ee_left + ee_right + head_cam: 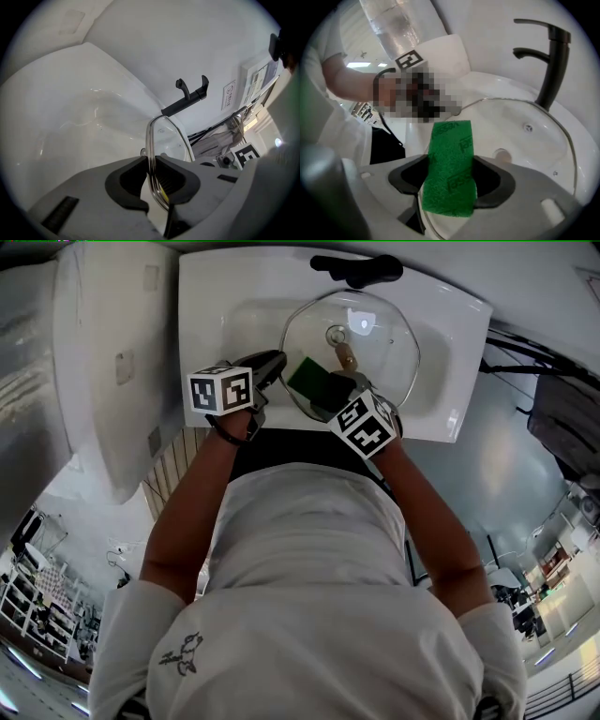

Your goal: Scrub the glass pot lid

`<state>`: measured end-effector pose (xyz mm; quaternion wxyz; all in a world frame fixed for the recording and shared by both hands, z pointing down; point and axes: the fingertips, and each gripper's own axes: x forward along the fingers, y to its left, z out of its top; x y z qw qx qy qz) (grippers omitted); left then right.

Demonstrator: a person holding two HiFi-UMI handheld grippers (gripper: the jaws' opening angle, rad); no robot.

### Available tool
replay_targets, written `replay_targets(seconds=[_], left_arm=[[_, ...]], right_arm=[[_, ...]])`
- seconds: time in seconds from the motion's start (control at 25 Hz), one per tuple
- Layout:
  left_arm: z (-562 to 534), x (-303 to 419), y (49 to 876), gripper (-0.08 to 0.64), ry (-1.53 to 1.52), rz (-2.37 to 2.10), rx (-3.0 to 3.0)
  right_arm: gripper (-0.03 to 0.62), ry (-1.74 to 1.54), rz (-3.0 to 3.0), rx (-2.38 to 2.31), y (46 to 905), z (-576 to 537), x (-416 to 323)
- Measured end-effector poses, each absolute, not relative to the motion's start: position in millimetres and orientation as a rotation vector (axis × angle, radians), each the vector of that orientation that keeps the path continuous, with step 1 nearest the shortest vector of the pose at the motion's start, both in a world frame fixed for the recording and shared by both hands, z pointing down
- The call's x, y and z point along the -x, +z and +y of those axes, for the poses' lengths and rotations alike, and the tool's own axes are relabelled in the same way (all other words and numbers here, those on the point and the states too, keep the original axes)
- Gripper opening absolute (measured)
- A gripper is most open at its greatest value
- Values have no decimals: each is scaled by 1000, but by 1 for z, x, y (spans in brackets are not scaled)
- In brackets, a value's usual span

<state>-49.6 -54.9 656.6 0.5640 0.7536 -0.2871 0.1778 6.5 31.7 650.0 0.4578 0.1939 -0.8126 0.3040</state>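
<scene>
The glass pot lid (380,338) stands tilted over the white sink basin (211,296), its knob near the middle. My left gripper (279,364) is shut on the lid's metal rim at its left edge; in the left gripper view the rim (157,183) runs edge-on between the black pads of that gripper (152,176). My right gripper (330,392) is shut on a green scouring pad (307,379), which lies against the near left part of the lid. In the right gripper view the pad (451,164) sticks out between the jaws of my right gripper (450,182) over the lid (534,136).
A black faucet (356,270) stands at the back of the sink, just beyond the lid. A white toilet (112,362) sits left of the sink. Cables and a grey bag (562,418) lie to the right.
</scene>
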Motion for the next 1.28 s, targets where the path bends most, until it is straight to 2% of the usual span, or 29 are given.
replay_targets(seconds=[0.2,0.44,0.56,0.96,1.28], left_arm=[[-54,50,657,58,428,-673,-1778],[-54,50,657,58,433,-671,-1779],[-54,49,657,58,436,-670,-1780],[-54,50,657,57,449,-674,-1773],[-52,50,657,55,425,-674,-1763]], right_arm=[[295,753,-2026,-413,642,38,-22],[295,601,-1900,-850,633,-71,-119],[295,559,-1829,-902,645,-97,-138],[295,492,-1910,-823,657,-84,-65],[293,379,-2051,-407,656,-23,-14]])
